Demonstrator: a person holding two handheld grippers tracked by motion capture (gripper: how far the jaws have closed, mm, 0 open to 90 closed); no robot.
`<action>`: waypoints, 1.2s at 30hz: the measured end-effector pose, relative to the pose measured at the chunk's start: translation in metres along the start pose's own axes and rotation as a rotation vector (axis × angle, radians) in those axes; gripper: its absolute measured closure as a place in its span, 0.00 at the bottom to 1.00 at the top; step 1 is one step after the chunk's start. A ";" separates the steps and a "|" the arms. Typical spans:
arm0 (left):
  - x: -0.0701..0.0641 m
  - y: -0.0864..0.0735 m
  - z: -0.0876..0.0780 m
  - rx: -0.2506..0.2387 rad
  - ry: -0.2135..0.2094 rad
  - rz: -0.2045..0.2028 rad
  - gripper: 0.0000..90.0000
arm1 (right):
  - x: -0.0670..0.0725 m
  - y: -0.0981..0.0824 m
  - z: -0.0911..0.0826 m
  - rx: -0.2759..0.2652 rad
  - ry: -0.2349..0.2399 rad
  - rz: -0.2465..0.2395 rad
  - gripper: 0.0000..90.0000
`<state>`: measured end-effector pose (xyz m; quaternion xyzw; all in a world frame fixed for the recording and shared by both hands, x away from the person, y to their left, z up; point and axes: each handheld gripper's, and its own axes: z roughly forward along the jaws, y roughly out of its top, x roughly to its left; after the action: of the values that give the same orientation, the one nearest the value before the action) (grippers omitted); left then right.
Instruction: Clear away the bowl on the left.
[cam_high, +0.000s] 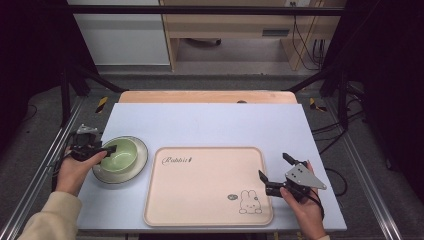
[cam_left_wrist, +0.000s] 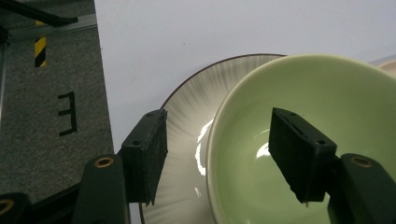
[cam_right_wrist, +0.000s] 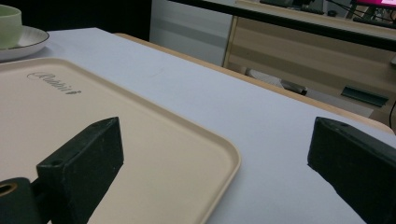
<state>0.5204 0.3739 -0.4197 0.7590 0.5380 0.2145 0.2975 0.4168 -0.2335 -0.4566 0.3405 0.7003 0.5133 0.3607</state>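
A person seated at a pale blue table (cam_high: 210, 122) works with a hand-held tool in each hand. At the lower left of the high view, the left tool (cam_high: 102, 150) reaches over the near rim of a green bowl (cam_high: 121, 154), which sits on a white plate (cam_high: 140, 161) with a dark edge line. In the left gripper view the jaws stand apart and straddle the bowl's wall: one jaw hangs outside, above the ribbed plate (cam_left_wrist: 187, 116), and the other hangs inside the glossy green bowl (cam_left_wrist: 327, 93). Whether either jaw touches the rim cannot be told, and nothing is clamped between them.

A cream tray (cam_high: 200, 200), empty, lies in the lower centre of the high view, just right of the plate, with cursive lettering (cam_high: 176, 160) at its upper left corner and a rabbit drawing (cam_high: 249, 202) at its lower right.

At the lower right, the right tool (cam_high: 274, 172) is held just off the tray's right edge, its jaws spread wide and holding nothing. The right gripper view looks low across the tray (cam_right_wrist: 154, 140), one jaw over the tray and the other over the bare table (cam_right_wrist: 261, 140), with the bowl (cam_right_wrist: 10, 25) and plate (cam_right_wrist: 28, 42) in the upper left corner of that frame.

Beyond the table's far edge, wooden furniture (cam_high: 235, 22) and cables (cam_high: 312, 47) stand in the upper part of the high view.
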 end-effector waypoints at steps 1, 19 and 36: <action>0.000 0.000 0.000 0.000 0.000 0.000 0.43 | 0.000 0.000 0.000 0.000 0.000 0.000 0.04; 0.008 -0.006 0.005 0.061 -0.010 -0.074 0.69 | 0.001 0.000 0.000 0.004 0.004 0.001 0.04; 0.010 -0.010 0.005 0.076 -0.068 -0.113 0.92 | 0.001 -0.001 0.001 0.007 0.010 -0.003 0.04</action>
<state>0.5201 0.3843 -0.4298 0.7451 0.5772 0.1509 0.2983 0.4170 -0.2327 -0.4574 0.3383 0.7044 0.5120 0.3567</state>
